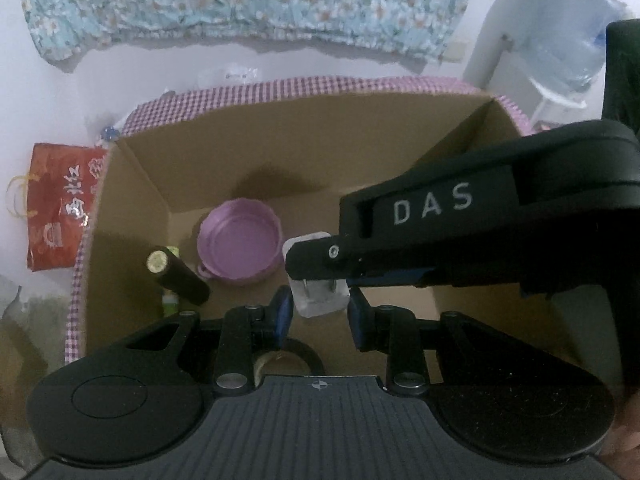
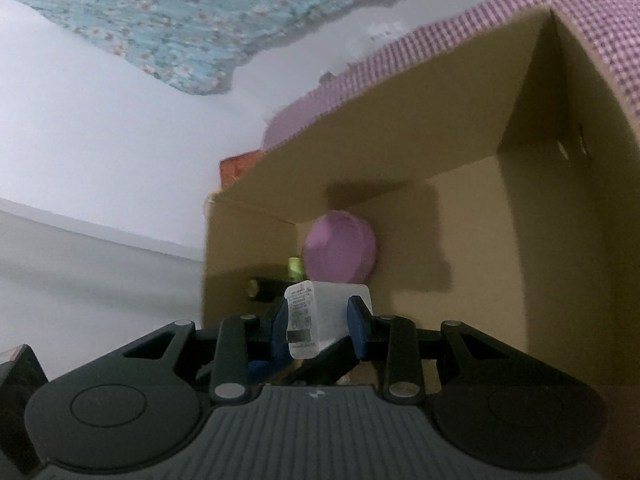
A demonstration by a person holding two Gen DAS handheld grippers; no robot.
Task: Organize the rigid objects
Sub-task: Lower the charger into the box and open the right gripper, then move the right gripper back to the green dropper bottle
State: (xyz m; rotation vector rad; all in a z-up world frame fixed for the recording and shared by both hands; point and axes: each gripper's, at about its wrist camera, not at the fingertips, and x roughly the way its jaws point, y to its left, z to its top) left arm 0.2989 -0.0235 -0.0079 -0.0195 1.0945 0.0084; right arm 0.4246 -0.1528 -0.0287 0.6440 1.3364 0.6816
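Observation:
A white plug adapter (image 1: 320, 300) with two metal prongs hangs over the open cardboard box (image 1: 168, 176). My right gripper (image 2: 322, 320) is shut on the adapter (image 2: 320, 316), with its printed label facing the camera. In the left wrist view the right gripper (image 1: 316, 268) reaches in from the right. My left gripper (image 1: 320, 316) is open, its blue pads on either side of the adapter, not pressing it. In the box lie a purple lid (image 1: 240, 242), a black cylinder with a gold end (image 1: 178, 276) and a green-white item (image 1: 170, 300).
The box has a purple checked rim (image 1: 304, 84). A red printed bag (image 1: 60, 208) lies to its left. A floral cloth (image 1: 240, 0) hangs behind, and a water bottle (image 1: 568, 40) stands at the back right. A black tape roll (image 1: 288, 360) lies under my left gripper.

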